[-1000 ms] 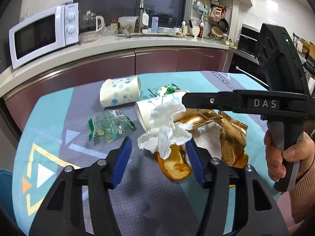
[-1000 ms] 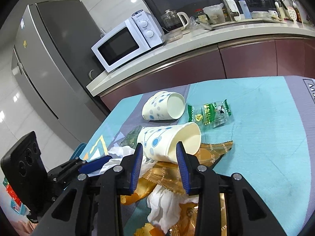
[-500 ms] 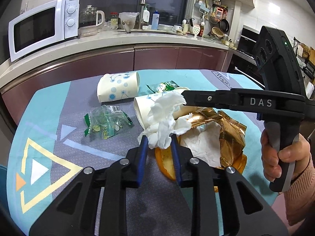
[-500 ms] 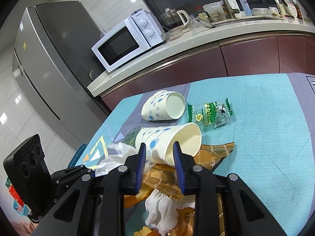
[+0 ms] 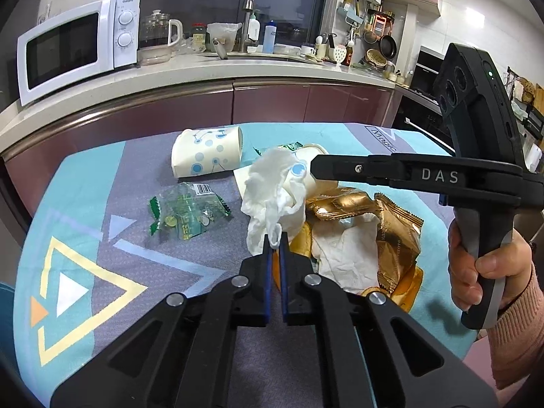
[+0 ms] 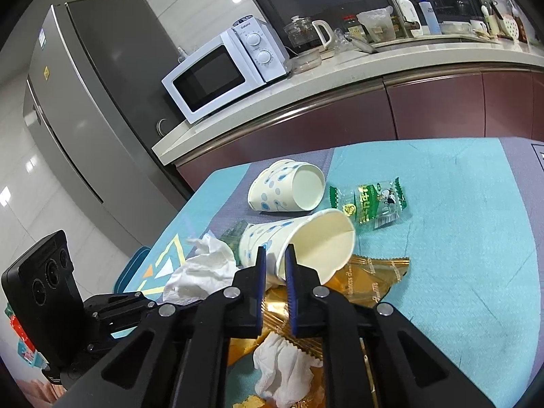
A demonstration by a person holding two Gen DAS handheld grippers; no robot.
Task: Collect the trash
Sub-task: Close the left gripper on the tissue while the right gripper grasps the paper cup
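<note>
On my table with its teal and grey cloth: a heap of trash at the middle. My left gripper, whose jaws have just been closing, is clamped on the lower tip of a crumpled white tissue, which stands up above the heap. My right gripper, jaws also just closing, pinches the wall of a dotted paper cup lying on its side, mouth away from me. Beneath both: gold wrappers and a second tissue. A second dotted cup lies on its side just behind. Green snack packets, one on each side of the cups. A microwave stands on the counter beyond.
</note>
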